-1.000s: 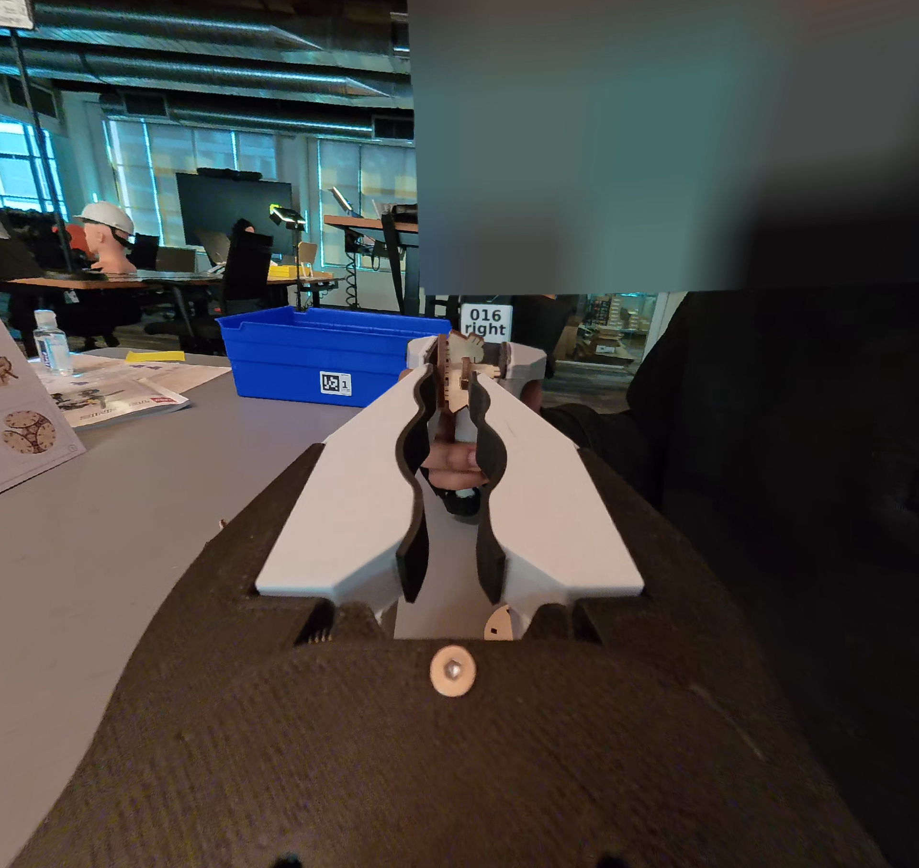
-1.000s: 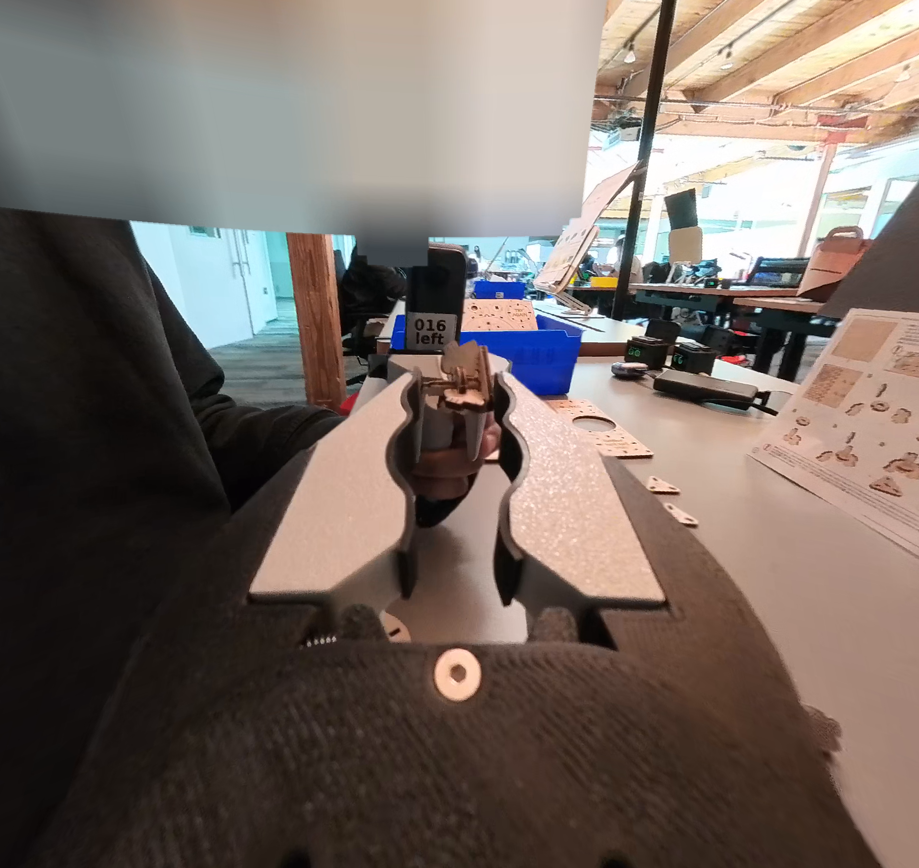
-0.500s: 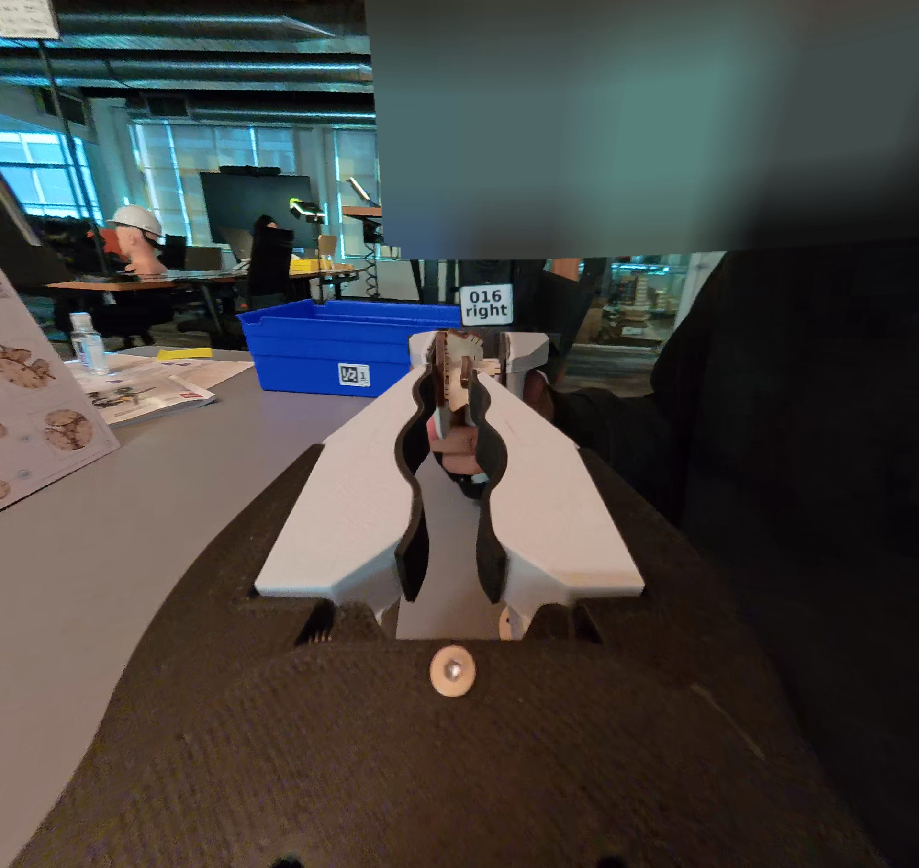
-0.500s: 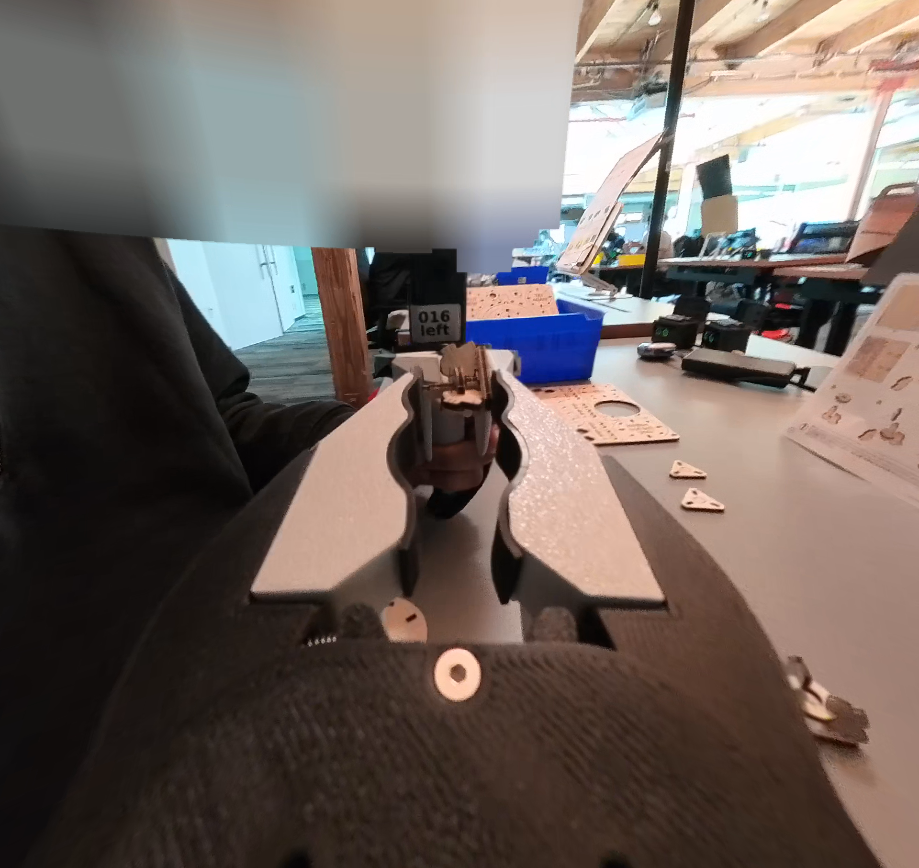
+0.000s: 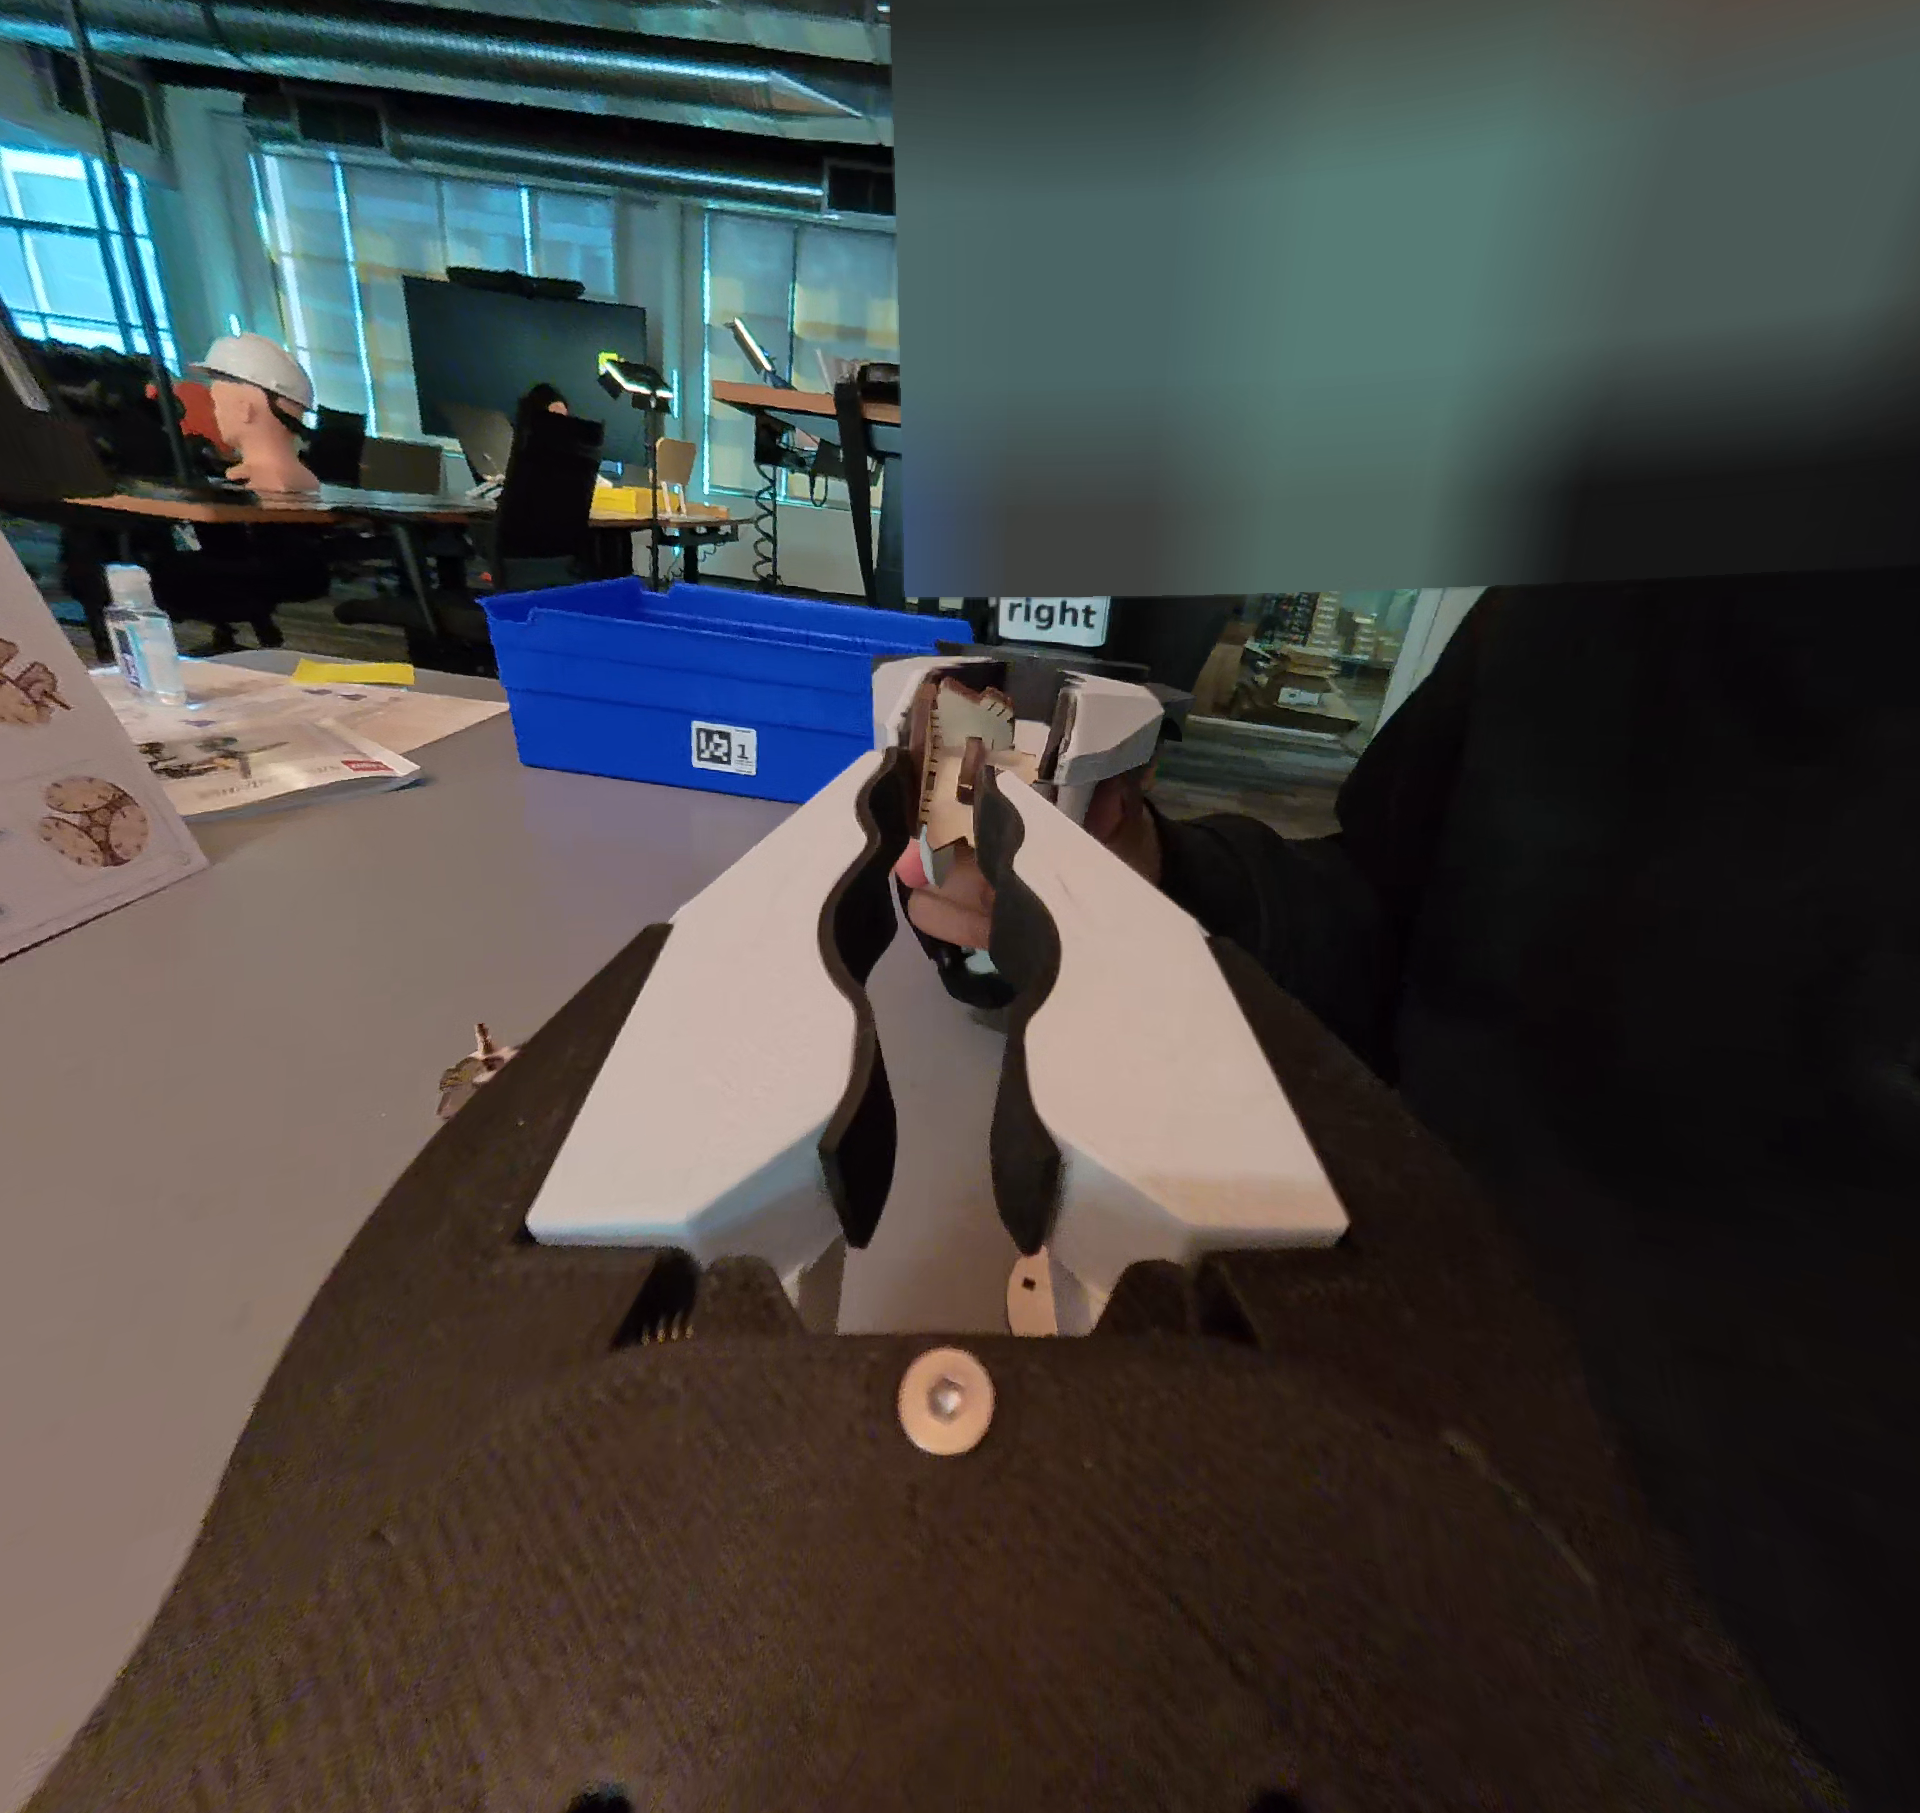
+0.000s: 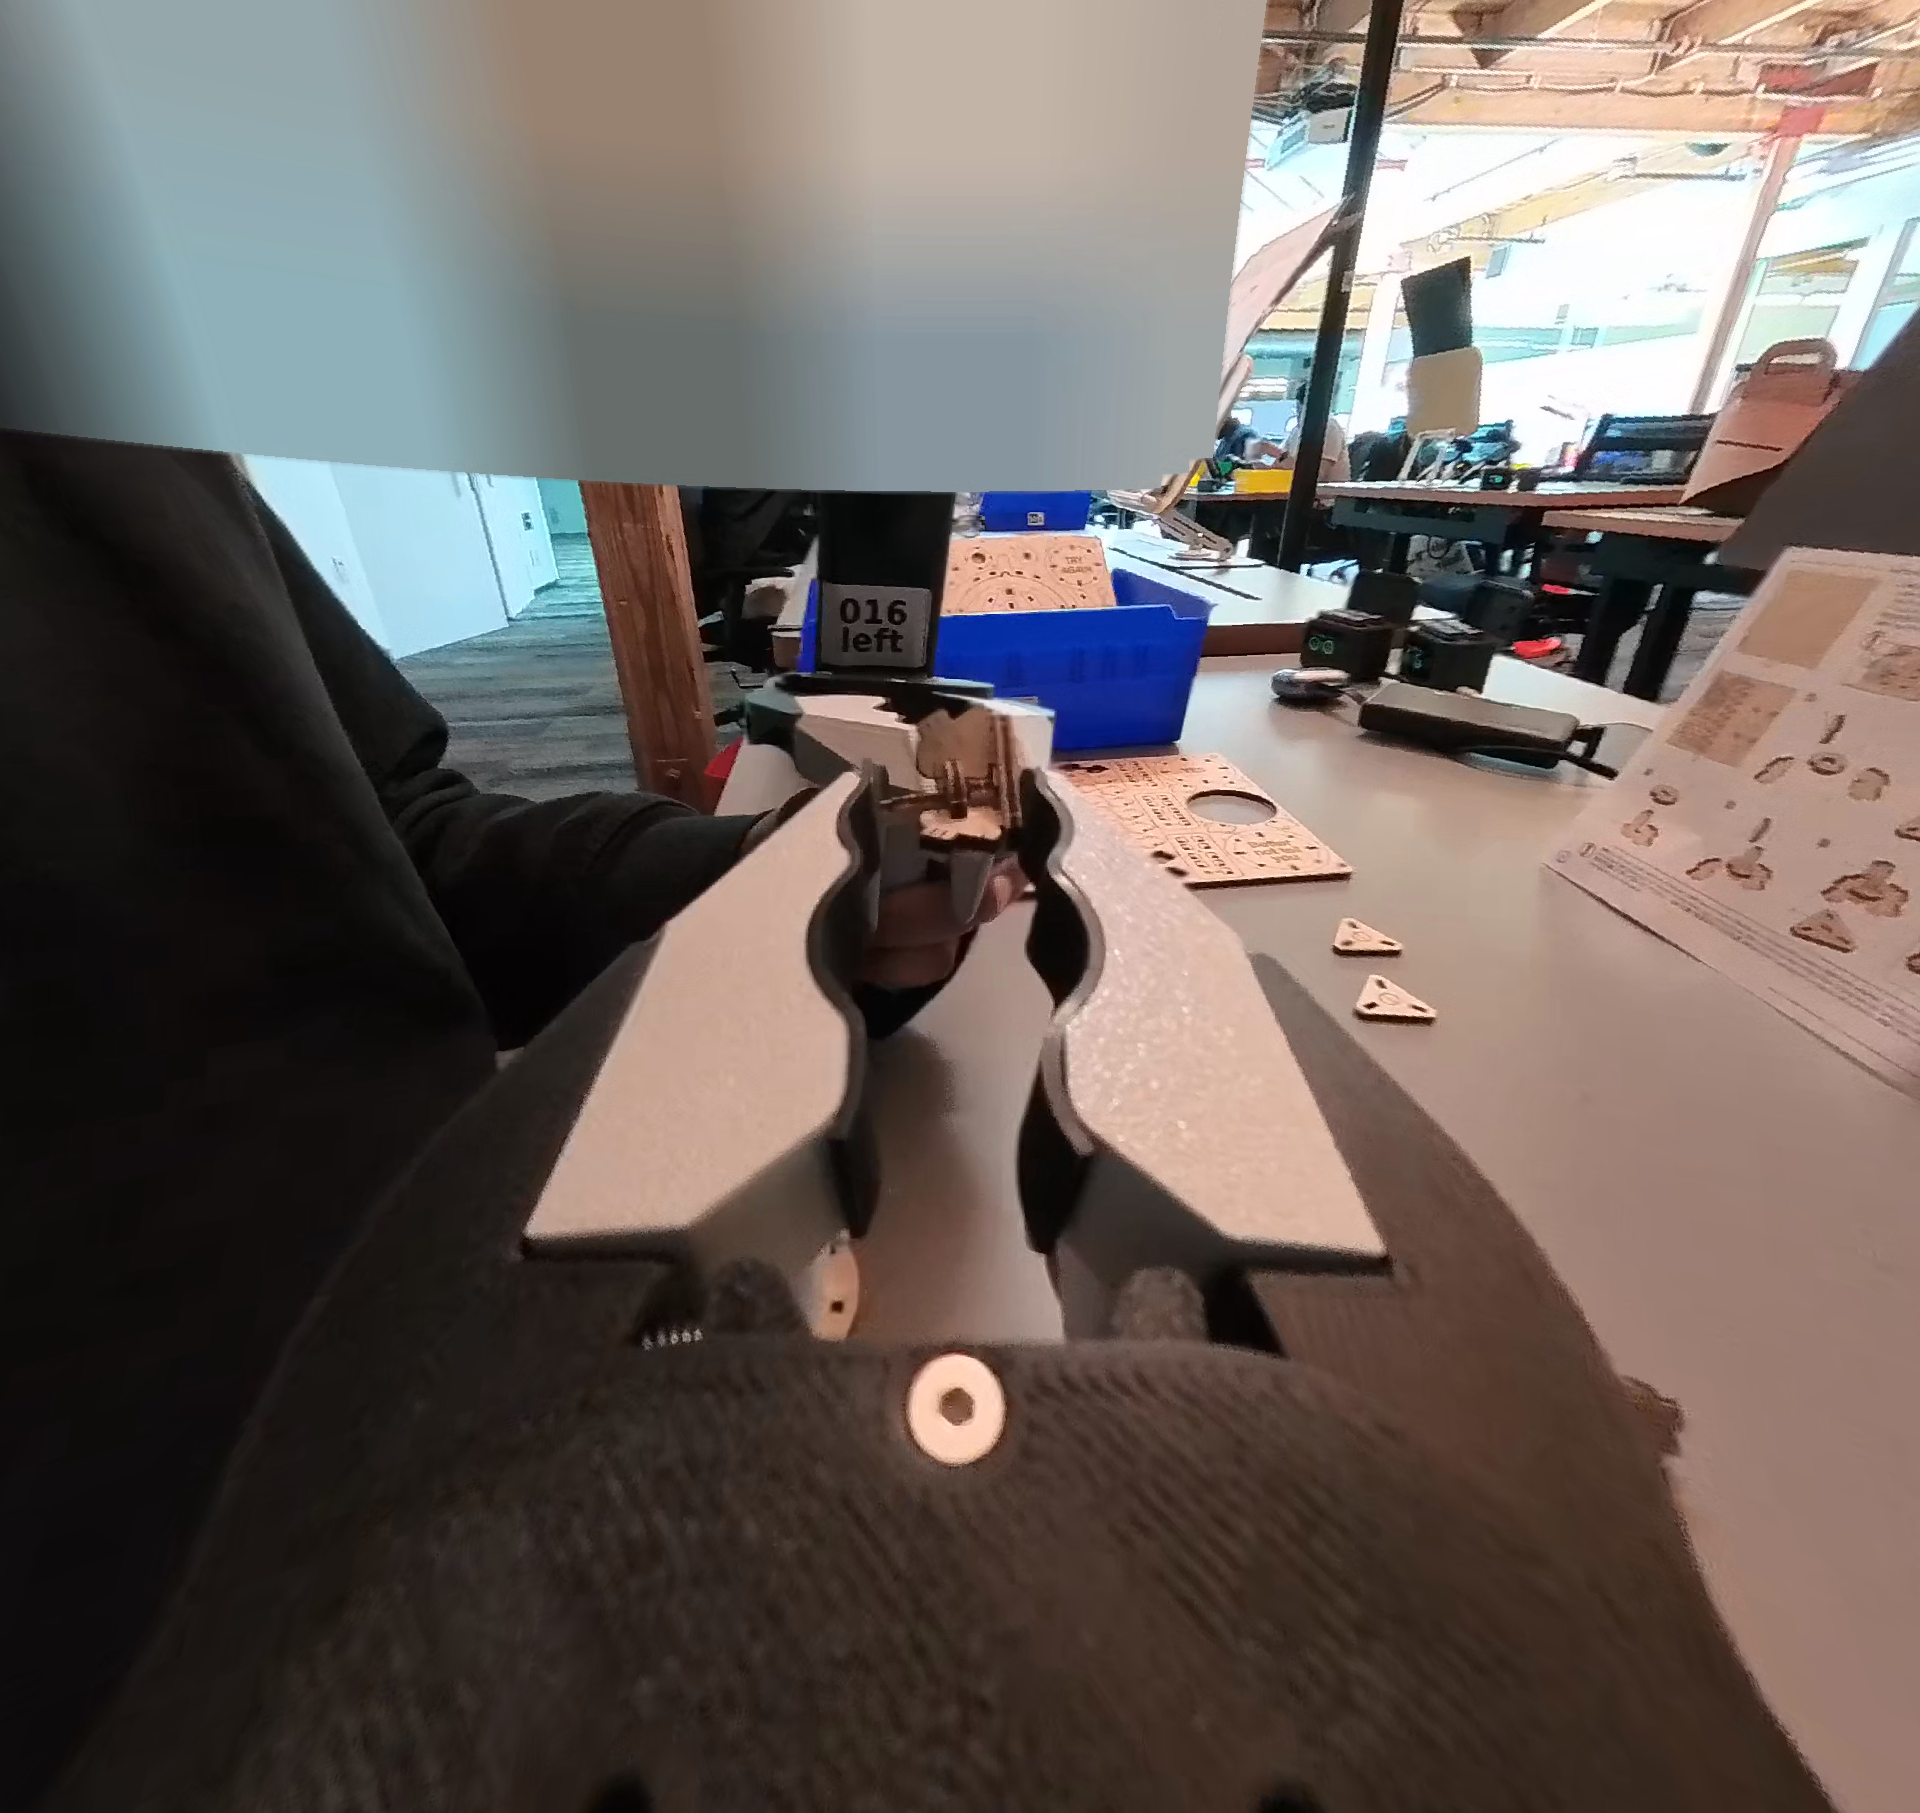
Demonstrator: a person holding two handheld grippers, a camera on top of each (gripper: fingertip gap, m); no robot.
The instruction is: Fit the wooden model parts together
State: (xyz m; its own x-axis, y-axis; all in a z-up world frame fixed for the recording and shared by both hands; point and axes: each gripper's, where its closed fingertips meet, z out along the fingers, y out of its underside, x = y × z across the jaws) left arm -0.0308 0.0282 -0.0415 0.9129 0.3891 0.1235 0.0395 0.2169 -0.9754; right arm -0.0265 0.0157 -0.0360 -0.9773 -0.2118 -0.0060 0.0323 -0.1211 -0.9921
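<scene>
My two grippers face each other above the grey table [image 5: 260, 1036] and both grip one small wooden assembly of laser-cut gear-like plates. In the left wrist view, my left gripper [image 5: 940, 792] is shut on the wooden assembly [image 5: 961, 755]. The right gripper [image 5: 1101, 735] clamps its far side. In the right wrist view, my right gripper [image 6: 951, 813] is shut on the same assembly [image 6: 961, 807], one pad on a thin axle end and the other on a plate. The left gripper [image 6: 862, 740] is just beyond it. A person's fingers show below the assembly.
A blue bin [image 5: 665, 683], papers, a small bottle [image 5: 140, 631] and a loose wooden part [image 5: 468, 1067] lie left. In the right view: a blue bin [image 6: 1091, 662], a wooden sheet with a hole [image 6: 1216, 828], two triangular pieces [image 6: 1366, 937], an instruction sheet [image 6: 1787, 776], black devices [image 6: 1465, 714]. My left and right fingertips are right by each other.
Both grippers keep their hold on the wooden assembly. The pair has shifted and turned slightly over the table, so the background has slid in both views.
</scene>
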